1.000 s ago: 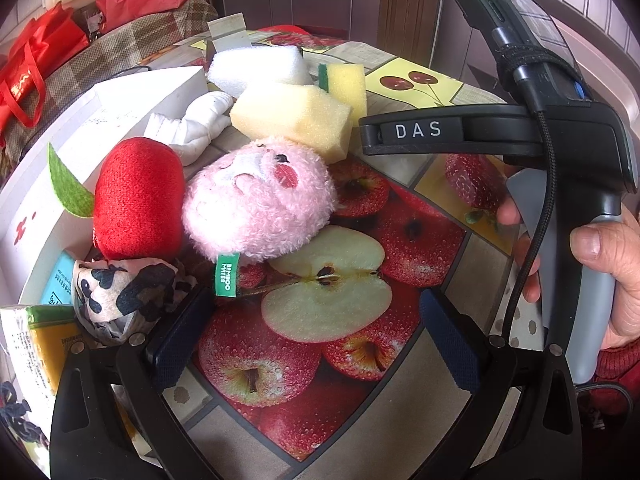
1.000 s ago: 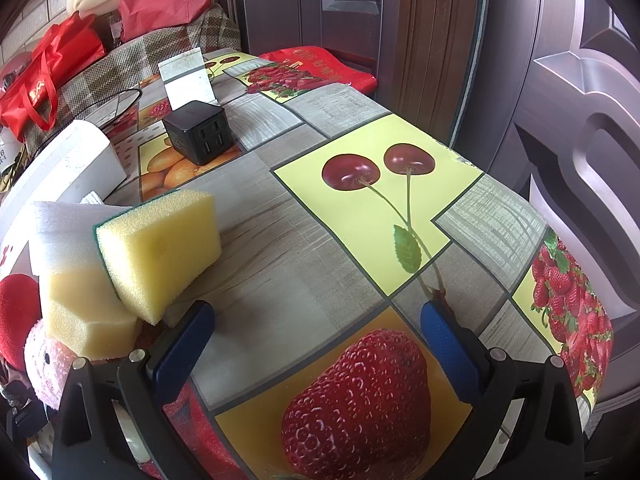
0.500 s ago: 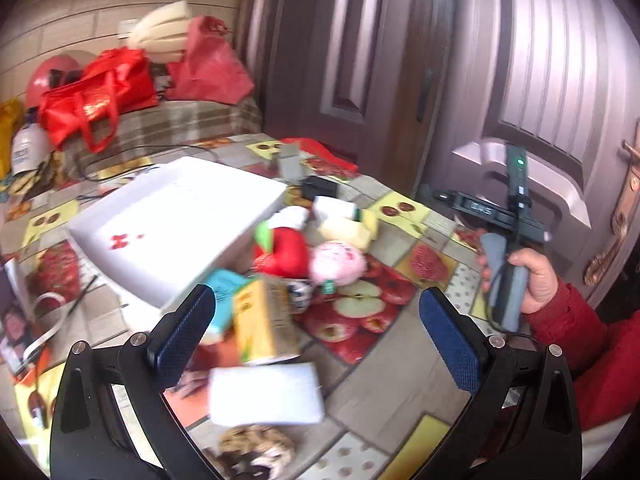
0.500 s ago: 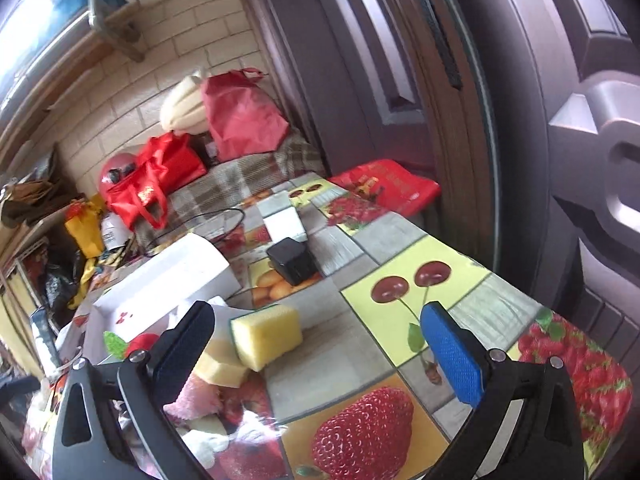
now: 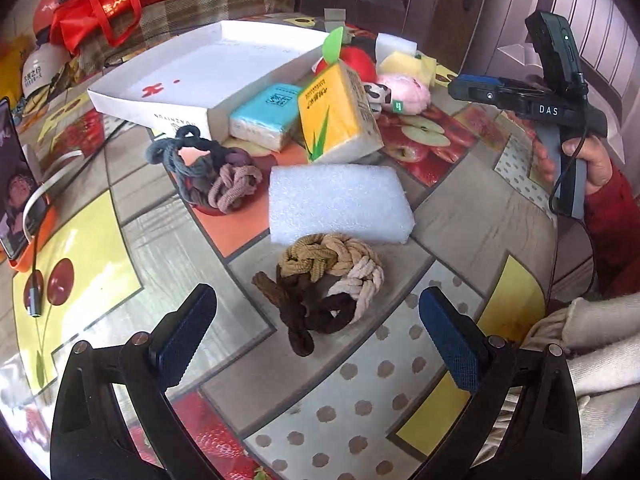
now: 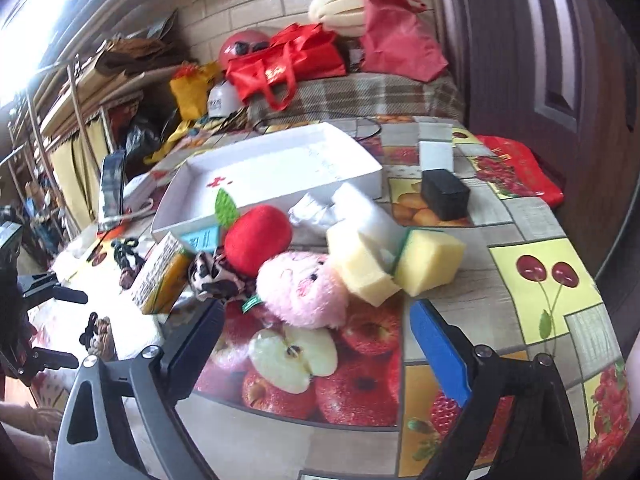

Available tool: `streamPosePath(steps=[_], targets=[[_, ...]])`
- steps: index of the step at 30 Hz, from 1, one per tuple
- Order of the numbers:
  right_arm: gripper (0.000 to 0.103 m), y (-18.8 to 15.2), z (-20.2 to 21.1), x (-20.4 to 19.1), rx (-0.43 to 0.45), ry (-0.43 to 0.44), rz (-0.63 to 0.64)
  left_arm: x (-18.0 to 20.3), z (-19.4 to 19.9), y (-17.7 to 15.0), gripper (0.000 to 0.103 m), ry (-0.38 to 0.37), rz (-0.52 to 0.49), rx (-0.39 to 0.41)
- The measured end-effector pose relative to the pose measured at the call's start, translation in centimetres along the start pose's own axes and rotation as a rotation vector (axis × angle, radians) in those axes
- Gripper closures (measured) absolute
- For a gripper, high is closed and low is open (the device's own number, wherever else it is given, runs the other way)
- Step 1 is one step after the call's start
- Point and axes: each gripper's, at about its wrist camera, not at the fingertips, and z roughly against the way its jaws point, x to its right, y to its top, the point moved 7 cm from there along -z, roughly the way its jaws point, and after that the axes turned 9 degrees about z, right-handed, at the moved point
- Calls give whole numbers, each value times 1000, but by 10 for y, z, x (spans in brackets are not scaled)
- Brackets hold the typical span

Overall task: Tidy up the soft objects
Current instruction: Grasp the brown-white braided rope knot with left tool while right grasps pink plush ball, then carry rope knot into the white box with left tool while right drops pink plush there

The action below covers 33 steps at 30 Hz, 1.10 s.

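My left gripper (image 5: pixel 316 332) is open and empty, just short of a brown-and-cream knotted rope ring (image 5: pixel 324 280). Behind it lie a white foam block (image 5: pixel 340 204), a grey-pink rope knot (image 5: pixel 212 172), a yellow tissue pack (image 5: pixel 338 116) and a teal tissue pack (image 5: pixel 266 114). My right gripper (image 6: pixel 316 344) is open and empty above the table, just short of a pink plush (image 6: pixel 304 288). Around the plush are a red plush apple (image 6: pixel 258 242), yellow sponges (image 6: pixel 428 260) and a patterned cloth (image 6: pixel 214 276). An empty white box (image 6: pixel 272 176) stands behind.
A black cube (image 6: pixel 444 198) and a small white box (image 6: pixel 436 154) stand at the far right of the fruit-print tablecloth (image 6: pixel 532 248). A phone on an orange stand (image 5: pixel 18 192) with a cable is at the left edge. Red bags (image 6: pixel 288 60) lie on the bench beyond.
Both grippers have pulled back and up from the sponges and plush, then the left came down low over the near rope ring. Both stayed open and empty.
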Motion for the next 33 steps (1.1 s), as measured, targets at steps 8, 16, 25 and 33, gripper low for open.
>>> streamPosePath(steps=[8,16,25,33], targets=[[10,-4,-38,-7,-132,-33,16,1,-14,2,10,25,1,-36],[10,10,-69,-8,-173,-73,57,-1,-9,5,59,60,-53,-12],[40,11,-48,-9,-95,-48,69,-14,17,4,68,45,2,120],[38,42,42,19,322,-196,-38,-67,85,42,68,249,186,593]])
